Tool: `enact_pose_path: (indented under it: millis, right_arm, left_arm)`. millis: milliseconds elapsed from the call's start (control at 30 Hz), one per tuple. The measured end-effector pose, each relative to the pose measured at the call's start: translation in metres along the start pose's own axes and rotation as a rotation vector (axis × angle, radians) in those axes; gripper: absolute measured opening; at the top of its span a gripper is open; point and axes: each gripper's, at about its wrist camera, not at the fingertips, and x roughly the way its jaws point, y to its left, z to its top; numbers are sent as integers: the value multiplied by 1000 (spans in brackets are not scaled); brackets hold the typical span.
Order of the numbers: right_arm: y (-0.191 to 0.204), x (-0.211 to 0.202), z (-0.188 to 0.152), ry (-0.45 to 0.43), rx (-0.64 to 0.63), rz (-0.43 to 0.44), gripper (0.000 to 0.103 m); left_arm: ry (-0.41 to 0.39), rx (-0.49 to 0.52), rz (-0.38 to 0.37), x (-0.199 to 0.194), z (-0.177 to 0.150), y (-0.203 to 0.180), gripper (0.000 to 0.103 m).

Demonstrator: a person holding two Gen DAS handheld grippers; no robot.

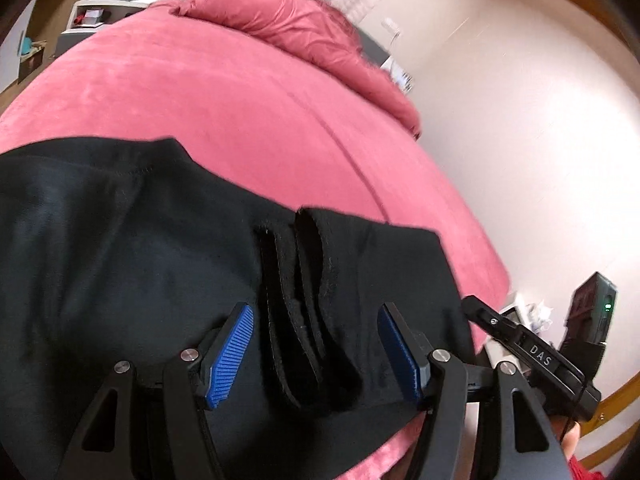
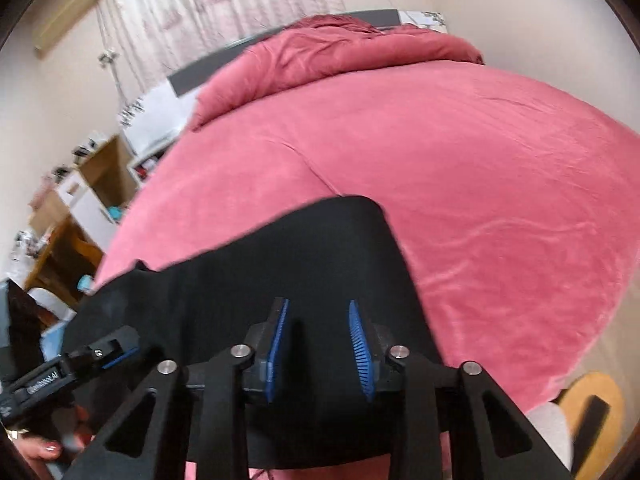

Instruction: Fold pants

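Bedroom, pale walls, patterned curtain [image 2: 224, 4] top centre of the right wrist view. Bed [image 2: 460, 184] with pink cover fills most of both frames; bunched pink duvet [image 2: 360, 52] along its far end, against a dark headboard [image 2: 208, 70].

Black pants [image 1: 120, 248] lie flat on the bed, lower half of both views. Left wrist view: hem ends or folded layers form upright ridges mid-frame, between the gripper fingers.

Left gripper [image 1: 316, 352]: jaws wide, blue pads [image 1: 232, 356] apart on either side of the ridges, not pressing on the cloth. Nothing held.

Right gripper [image 2: 320, 348]: jaws narrow, with a visible gap. Black fabric lies below and behind the pads; cannot tell if any cloth is pinched.

Each gripper shows in the other's view: right one at lower right of the left wrist view, green LED on a dark block above it; left one at lower left of the right wrist view, a hand [image 2: 44, 448] just under it.

Clutter: wooden shelves and boxes [image 2: 100, 184] left of the bed, wooden chair [image 2: 60, 264] below them. Yellowish round object [image 2: 600, 400] at lower right on the floor.
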Motion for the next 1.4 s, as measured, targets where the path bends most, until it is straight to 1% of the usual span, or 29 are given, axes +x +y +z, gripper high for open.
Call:
enact_pose_path:
  millis: [33,133,200,233,267,300,333,400,533,667,767,900,967,1100,1200,1267,1333,1400]
  right_arm:
    - [-2,2,0,1,-8,0,27]
    - [6,5,-3,7,-73,-29,25]
    - [5,4,-8,11,-107,-47,25]
    - [3,6,-9,19,-102,-51,25]
    - [0,7,-8,24,-94,-54,25]
    - [-2,7,-7,28,-85,-56,25]
    - [-2,8,-6,30,-78,-59,25]
    - [-5,11,-6,35,-66,-62,25]
    - [-8,11,-6,36,-60,-54,25]
    - [-9,12,-6,45,-55,-47,23]
    - [-8,12,-8,51,-55,-41,23]
    - [-6,16,-10,67,-67,-43,23]
    - [-4,18,-12,72,-79,-52,23]
    - [0,19,-14,72,-95,-70,23]
    - [3,18,-14,67,-111,-81,25]
    - [9,18,-15,65,-134,-97,26]
    - [13,19,-16,66,-158,-110,29]
    - [15,20,-17,67,-165,-115,31]
  left_arm:
    - [20,-5,17,7,0,0,66]
    - [50,-23,24,18,-1,2,63]
    - [58,-41,25,22,-1,3,58]
    - [66,-46,30,24,-1,2,54]
    - [76,-45,33,26,-1,2,38]
    - [92,-40,21,28,-1,0,25]
    - [109,-35,10,30,0,-2,25]
    - [108,-30,0,27,2,-5,20]
    - [104,-53,-32,14,5,-5,19]
    - [99,-62,-47,1,-1,-5,18]
    - [105,-50,-35,3,-5,-2,18]
    - [127,-44,17,13,-17,4,18]
    - [118,-39,23,17,-20,8,19]
    - [103,-39,25,14,-21,9,29]
    - [85,-85,21,-4,-23,25,35]
    - [68,-106,22,-19,-24,37,37]
    - [47,-115,66,-35,-31,48,35]
    - [38,-142,76,-47,-37,62,35]
